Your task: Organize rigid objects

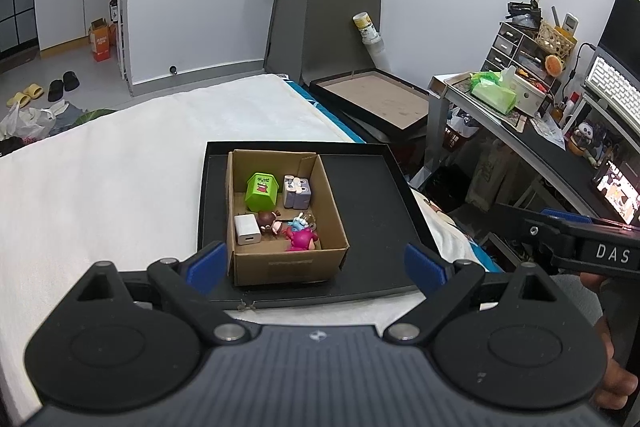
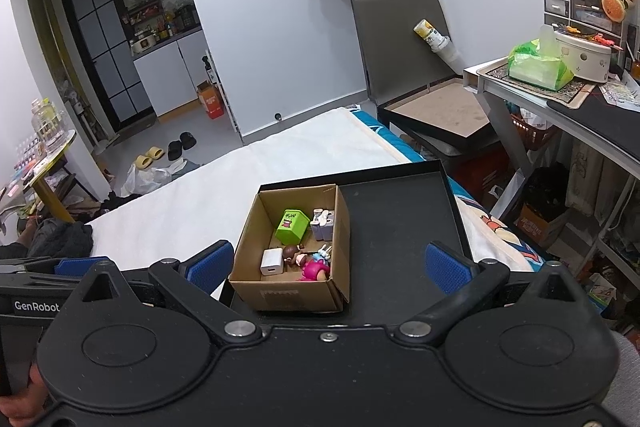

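A small cardboard box (image 1: 286, 263) stands in the left part of a black tray (image 1: 368, 195) on the white bed. Inside lie a green toy house (image 1: 262, 191), a lilac block toy (image 1: 297, 191), a white charger (image 1: 247, 229), a brown-haired figure (image 1: 269, 219) and a pink figure (image 1: 301, 237). My left gripper (image 1: 316, 267) is open and empty, held back at the tray's near edge, straddling the box in view. In the right wrist view the box (image 2: 288, 293) and tray (image 2: 400, 223) lie ahead; my right gripper (image 2: 328, 267) is open and empty too.
White bed (image 1: 120, 187) spreads left and behind the tray. A second black tray (image 1: 372, 99) leans beyond the bed's far corner. A cluttered desk (image 1: 520, 115) stands right. The other gripper (image 1: 580, 247) shows at right. Shoes and bags lie on the floor (image 2: 160, 155).
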{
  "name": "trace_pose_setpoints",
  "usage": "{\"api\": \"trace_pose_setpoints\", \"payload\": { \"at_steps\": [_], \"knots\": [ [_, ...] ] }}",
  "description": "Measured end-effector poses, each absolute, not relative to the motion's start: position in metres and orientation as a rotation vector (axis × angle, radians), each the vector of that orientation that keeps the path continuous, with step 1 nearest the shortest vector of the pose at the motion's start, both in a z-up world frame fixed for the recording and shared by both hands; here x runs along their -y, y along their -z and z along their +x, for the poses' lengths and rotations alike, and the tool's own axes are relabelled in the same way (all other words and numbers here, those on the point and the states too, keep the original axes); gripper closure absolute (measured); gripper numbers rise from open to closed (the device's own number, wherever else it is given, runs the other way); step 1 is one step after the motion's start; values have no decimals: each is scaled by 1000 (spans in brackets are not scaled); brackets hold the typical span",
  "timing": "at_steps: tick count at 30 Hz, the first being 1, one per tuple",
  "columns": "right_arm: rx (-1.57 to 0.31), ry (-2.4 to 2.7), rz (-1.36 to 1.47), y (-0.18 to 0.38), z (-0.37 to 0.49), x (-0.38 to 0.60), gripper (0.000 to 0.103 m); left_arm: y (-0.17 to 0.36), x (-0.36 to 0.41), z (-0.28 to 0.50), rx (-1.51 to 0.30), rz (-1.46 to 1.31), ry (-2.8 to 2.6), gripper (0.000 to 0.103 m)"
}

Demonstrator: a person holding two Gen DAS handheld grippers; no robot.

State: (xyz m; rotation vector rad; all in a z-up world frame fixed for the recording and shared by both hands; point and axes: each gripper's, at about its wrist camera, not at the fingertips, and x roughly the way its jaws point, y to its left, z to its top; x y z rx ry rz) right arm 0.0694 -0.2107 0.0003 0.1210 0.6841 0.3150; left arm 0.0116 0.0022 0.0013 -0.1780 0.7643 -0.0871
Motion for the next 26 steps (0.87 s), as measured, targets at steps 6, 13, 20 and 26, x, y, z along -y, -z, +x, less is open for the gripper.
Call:
{"api": "trace_pose_setpoints", "payload": {
  "at_steps": [6, 13, 20, 26],
  "knots": [
    [-686, -314, 123, 0, 70, 212, 0, -1, -2, 11, -765, -178, 88, 9],
    [-686, -312, 124, 0, 69, 213, 0, -2, 1, 9, -753, -163, 98, 9],
    [-692, -310, 126, 2, 71, 213, 0, -2, 2, 8, -751, -165, 105, 9],
    [-696, -313, 128, 4, 71, 213, 0, 0, 1, 10, -756, -167, 122, 9]
  ]
}}
